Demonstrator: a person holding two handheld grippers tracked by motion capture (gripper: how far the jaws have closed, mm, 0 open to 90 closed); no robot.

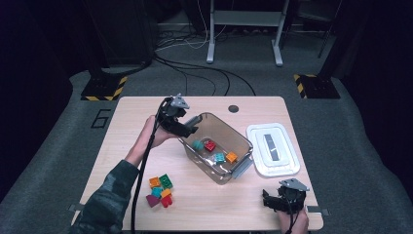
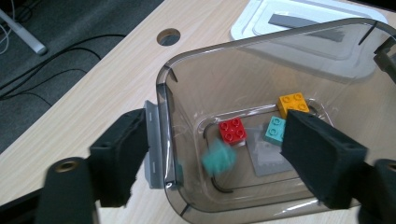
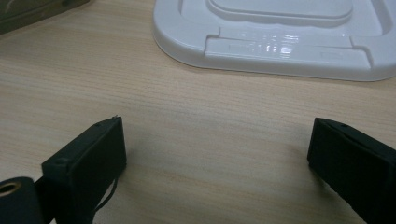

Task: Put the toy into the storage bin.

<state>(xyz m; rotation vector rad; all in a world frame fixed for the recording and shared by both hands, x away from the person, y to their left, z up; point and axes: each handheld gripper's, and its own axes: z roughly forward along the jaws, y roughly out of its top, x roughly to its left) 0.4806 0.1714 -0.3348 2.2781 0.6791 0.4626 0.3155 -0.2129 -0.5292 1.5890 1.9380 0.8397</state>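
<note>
While the left gripper (image 1: pixel 187 127) hangs over the near-left rim of the clear plastic bin (image 1: pixel 243 141) in the middle of the high view, its jaws stand apart with nothing pressed between them, and a teal brick (image 2: pixel 218 158) shows as a blurred shape just below them inside the bin, loose from both pads. That brick is small, blocky and blue-green, its studs smeared by motion in the left gripper view; in the high view it sits at the bin's left end (image 1: pixel 197 145). Beside it on the bin floor lie a red brick (image 2: pixel 233 130), a lighter teal brick (image 2: pixel 274 129) and an orange brick (image 2: pixel 293 102), close together but mostly apart from one another. One jaw stands outside the bin's wall by the grey latch (image 2: pixel 155 140), the other inside over the floor, so the rim runs between them. Bare tabletop (image 1: pixel 131 117) lies open left of the bin and along the bottom edge of the frame. Lower left of the bin, a cluster of bricks (image 1: pixel 160 190) in orange, green, teal, yellow, red and purple rests on the wood, touching one another. Right of the bin lies the white lid (image 1: pixel 272 148), flat and just beside the bin's end. At the lower right, the right gripper (image 1: pixel 274 200) rests low over the table, jaws wide apart and empty, with the lid's edge ahead of it.
</note>
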